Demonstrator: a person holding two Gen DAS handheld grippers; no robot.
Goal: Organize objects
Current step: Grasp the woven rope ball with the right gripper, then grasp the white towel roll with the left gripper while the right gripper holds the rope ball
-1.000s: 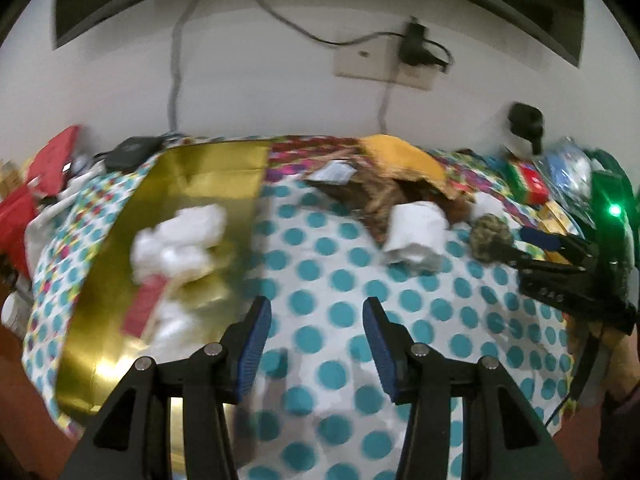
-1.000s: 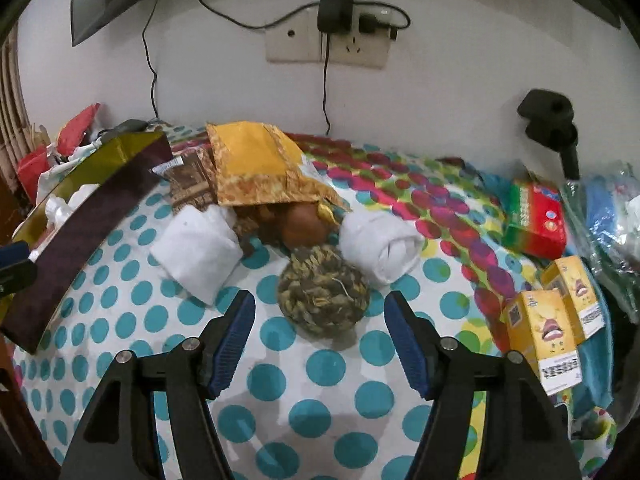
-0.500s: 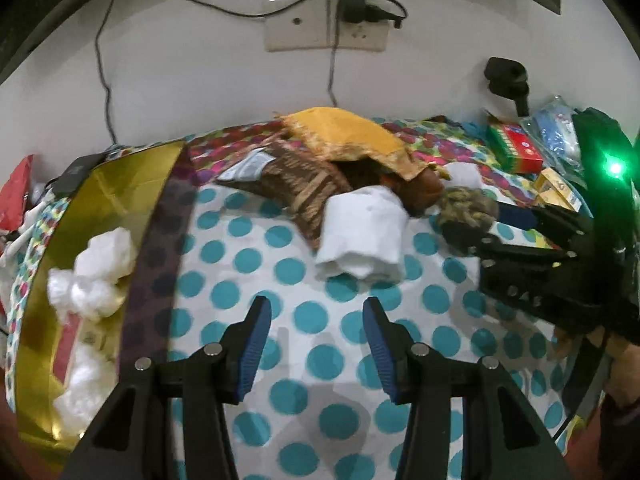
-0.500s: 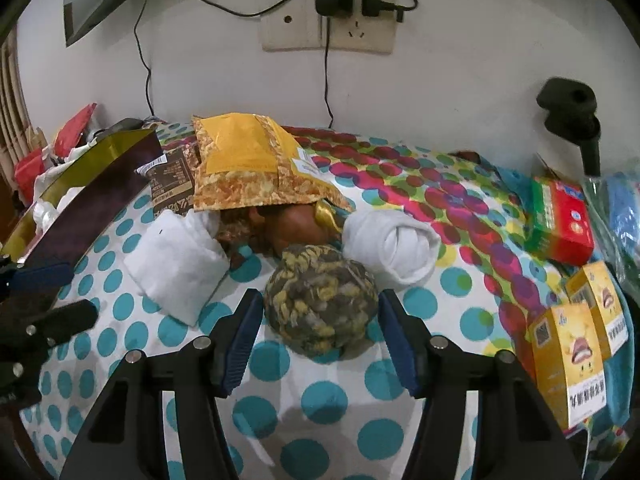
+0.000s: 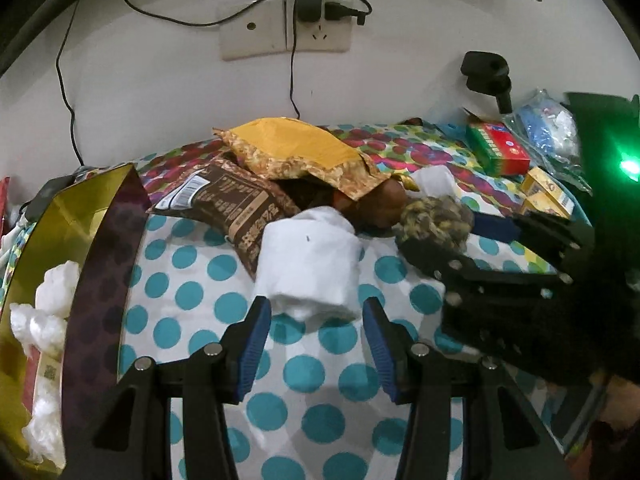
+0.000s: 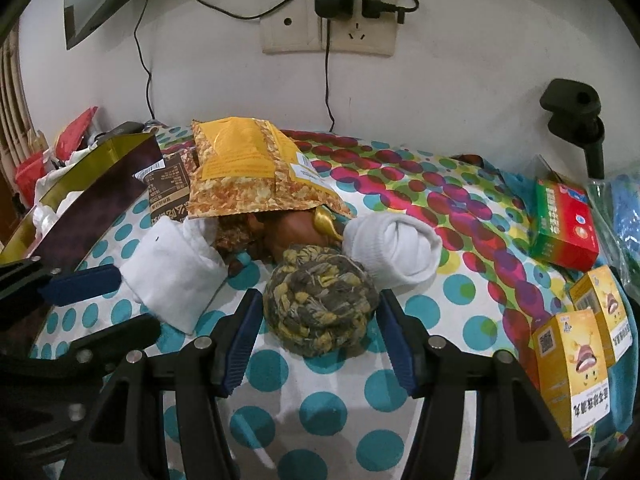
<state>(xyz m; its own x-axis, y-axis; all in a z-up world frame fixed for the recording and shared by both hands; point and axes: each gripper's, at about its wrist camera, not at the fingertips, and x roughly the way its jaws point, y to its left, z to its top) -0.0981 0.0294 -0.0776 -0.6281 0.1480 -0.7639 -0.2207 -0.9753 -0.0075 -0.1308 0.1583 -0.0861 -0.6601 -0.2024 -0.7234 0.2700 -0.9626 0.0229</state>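
A ball of olive-and-yellow camouflage fabric [image 6: 320, 308] lies on the dotted cloth [image 6: 320, 408]. My right gripper [image 6: 320, 320] straddles it, with both blue pads against its sides. In the left wrist view that gripper [image 5: 444, 236] shows at the right with the ball [image 5: 436, 220] between its fingers. A rolled white cloth [image 5: 308, 264] lies in front of my left gripper [image 5: 316, 316]. Its near end sits between the open fingertips, and the pads do not squeeze it. The left gripper [image 6: 138, 300] also enters the right wrist view beside that roll [image 6: 172, 276].
A gold box with a dark purple rim [image 5: 100, 240] holds white wads at the left. A yellow snack bag [image 5: 296, 152] and a brown one [image 5: 232, 204] lie behind. A second white roll [image 6: 394, 248], a red-green box [image 6: 564, 224] and yellow cartons [image 6: 572, 360] lie to the right.
My left gripper swung right, from over the gold box to the white roll, with its jaws unchanged. My right gripper's jaws narrowed around the camouflage ball.
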